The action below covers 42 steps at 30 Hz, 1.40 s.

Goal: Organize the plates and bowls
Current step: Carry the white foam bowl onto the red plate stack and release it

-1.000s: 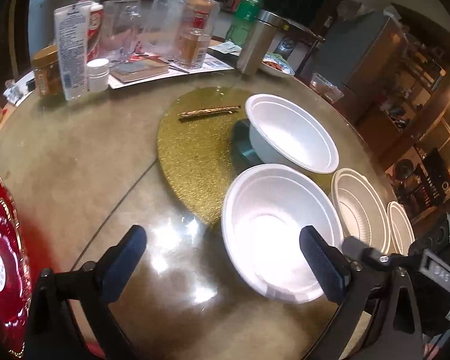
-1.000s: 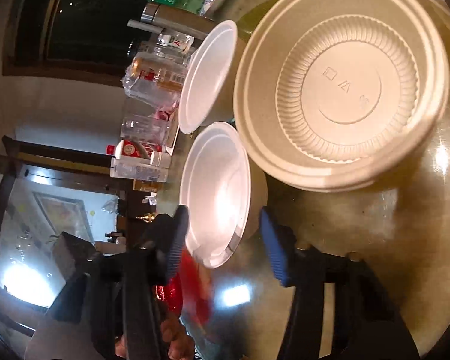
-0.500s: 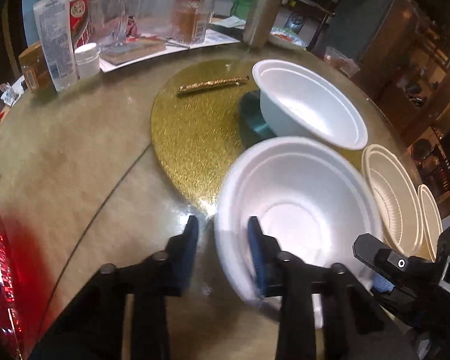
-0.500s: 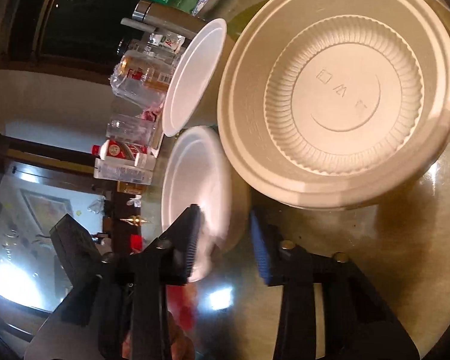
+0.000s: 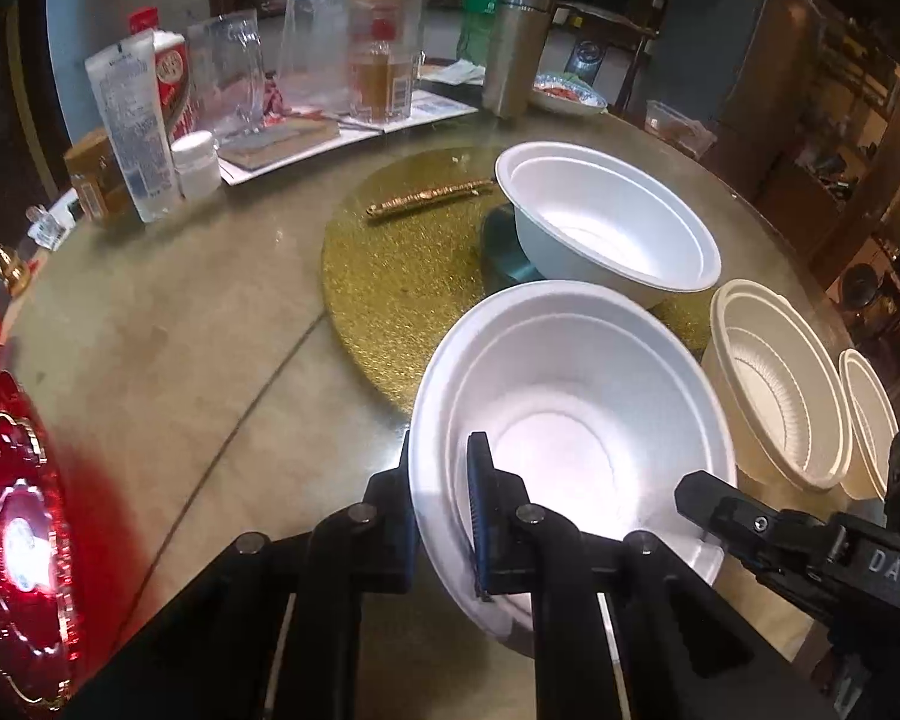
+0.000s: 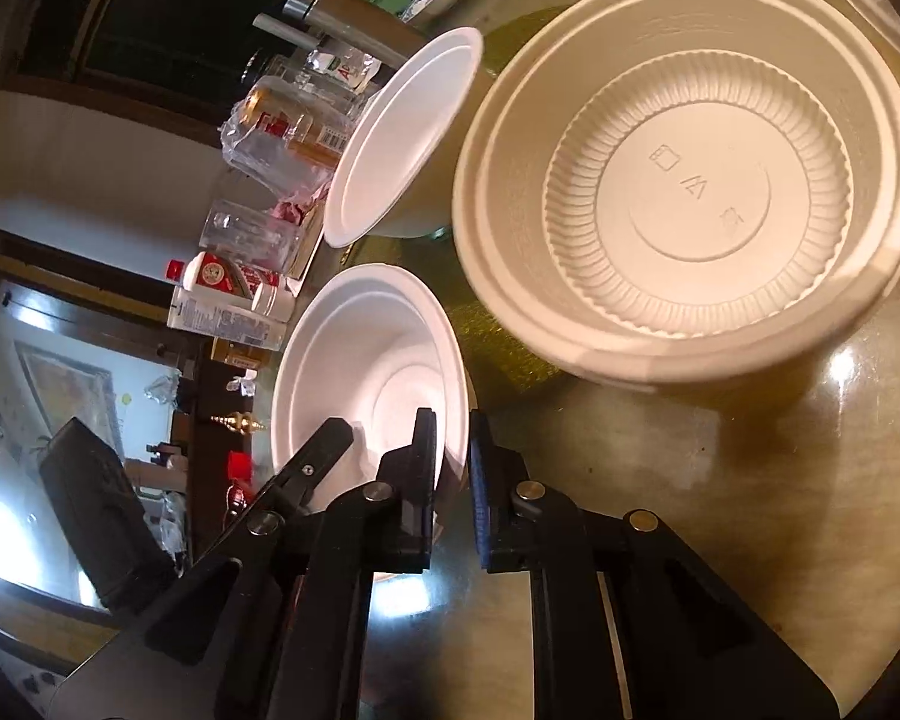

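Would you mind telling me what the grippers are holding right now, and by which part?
Both hold the near white foam bowl by its rim: the left gripper on its left edge, the right gripper on the opposite edge.

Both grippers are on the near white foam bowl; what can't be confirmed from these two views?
- Near white foam bowl: underside hidden by its wall, so lift unclear.
- Small cream plastic bowl: partly hidden behind the ribbed cream bowl in the left view, cut off in the right.
- Red plate: cut by left edge, glare.
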### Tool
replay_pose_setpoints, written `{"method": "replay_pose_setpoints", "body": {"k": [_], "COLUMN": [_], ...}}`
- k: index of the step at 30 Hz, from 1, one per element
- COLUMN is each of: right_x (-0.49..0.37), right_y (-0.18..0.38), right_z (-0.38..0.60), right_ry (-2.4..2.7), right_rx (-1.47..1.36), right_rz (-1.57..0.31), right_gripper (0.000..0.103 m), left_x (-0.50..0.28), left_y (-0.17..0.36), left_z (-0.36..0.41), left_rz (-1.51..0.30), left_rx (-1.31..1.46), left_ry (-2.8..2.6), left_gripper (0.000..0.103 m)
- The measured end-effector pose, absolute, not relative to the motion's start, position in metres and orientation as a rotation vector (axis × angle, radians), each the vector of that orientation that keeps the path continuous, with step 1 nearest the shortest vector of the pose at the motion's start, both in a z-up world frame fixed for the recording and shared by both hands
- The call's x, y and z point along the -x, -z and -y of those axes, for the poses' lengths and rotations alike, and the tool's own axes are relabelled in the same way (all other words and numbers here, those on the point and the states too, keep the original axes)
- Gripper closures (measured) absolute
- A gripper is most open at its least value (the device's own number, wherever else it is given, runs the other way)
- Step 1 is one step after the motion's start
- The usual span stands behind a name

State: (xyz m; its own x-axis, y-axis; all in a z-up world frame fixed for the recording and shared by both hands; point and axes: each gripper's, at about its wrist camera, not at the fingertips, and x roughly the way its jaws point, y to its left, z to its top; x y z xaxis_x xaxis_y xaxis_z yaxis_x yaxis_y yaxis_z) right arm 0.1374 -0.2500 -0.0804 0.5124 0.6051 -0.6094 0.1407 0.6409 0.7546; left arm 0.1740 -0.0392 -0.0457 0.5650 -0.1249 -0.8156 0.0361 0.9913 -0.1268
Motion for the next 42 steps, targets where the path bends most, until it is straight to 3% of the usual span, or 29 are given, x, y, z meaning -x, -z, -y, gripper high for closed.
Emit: {"method": "replay_pose_setpoints", "body": {"k": [19,29,42], "right_x": [-0.094,-0.092,-0.099], "right_y": [0.037,0.011,0.005], "right_z": [0.199,0.130,0.019], "right_ry": [-0.417,-0.543,-0.668], "right_rx": [-0.748,-0.673,-0.501], "right_rz": [-0.977,-0.975,-1.034], "right_gripper": [0.092,0.092,0.092], "left_x": [-0.113,-0.073,-0.041], "left_y": [0.009,-0.019,-0.016], "left_z": [-0.006,-0.065,-0.157], "left_rz": [-0.856,-0.751,-0.713], "left_rx": [0.118,0.166,0.275], "left_ry": [0.067,-0.019,-0.181], "left_gripper": [0.091,0.091,0.091]}}
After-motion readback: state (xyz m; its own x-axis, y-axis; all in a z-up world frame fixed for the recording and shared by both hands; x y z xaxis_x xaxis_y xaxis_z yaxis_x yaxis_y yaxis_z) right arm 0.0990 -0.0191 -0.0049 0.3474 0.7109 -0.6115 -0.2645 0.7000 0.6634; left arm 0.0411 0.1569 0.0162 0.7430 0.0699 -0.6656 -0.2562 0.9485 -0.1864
